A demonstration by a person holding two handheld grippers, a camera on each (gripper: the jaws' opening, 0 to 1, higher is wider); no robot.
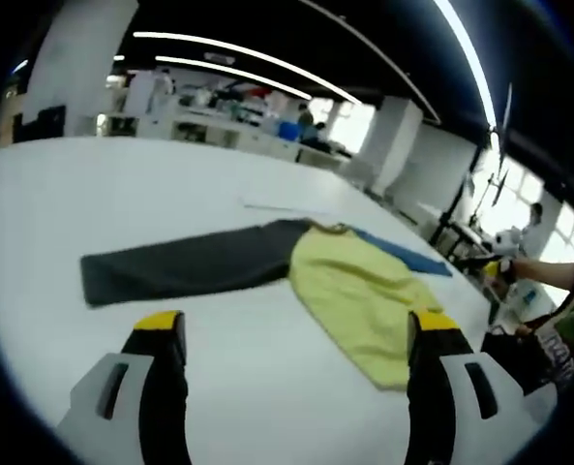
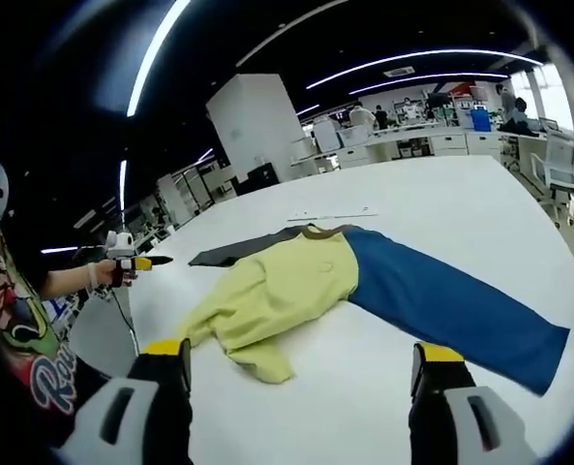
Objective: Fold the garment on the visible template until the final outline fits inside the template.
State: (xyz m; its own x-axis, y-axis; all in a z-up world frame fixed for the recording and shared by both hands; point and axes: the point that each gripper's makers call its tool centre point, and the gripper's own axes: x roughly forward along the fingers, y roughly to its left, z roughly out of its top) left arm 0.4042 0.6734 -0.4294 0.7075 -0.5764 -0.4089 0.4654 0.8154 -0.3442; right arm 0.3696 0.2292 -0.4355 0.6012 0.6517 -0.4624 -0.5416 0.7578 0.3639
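A long-sleeved garment lies flat on the white table (image 1: 93, 194). Its body is yellow (image 1: 359, 291), one sleeve is dark grey (image 1: 185, 266) and the other is blue (image 1: 407, 254). In the right gripper view the yellow body (image 2: 277, 291) is in the middle, the blue sleeve (image 2: 451, 305) runs to the right and the grey sleeve (image 2: 243, 250) lies beyond. My left gripper (image 1: 296, 325) hovers open above the table, short of the garment. My right gripper (image 2: 301, 349) is also open and holds nothing. A thin pale strip (image 2: 330, 215) lies on the table past the collar.
A person stands at the table's edge (image 2: 25, 329), with a hand on the other gripper (image 2: 132, 263), also seen as a small gripper (image 1: 495, 263) at the right. Desks, shelves and pillars fill the room behind (image 1: 219, 107). An office chair (image 2: 558, 165) stands by the table's far corner.
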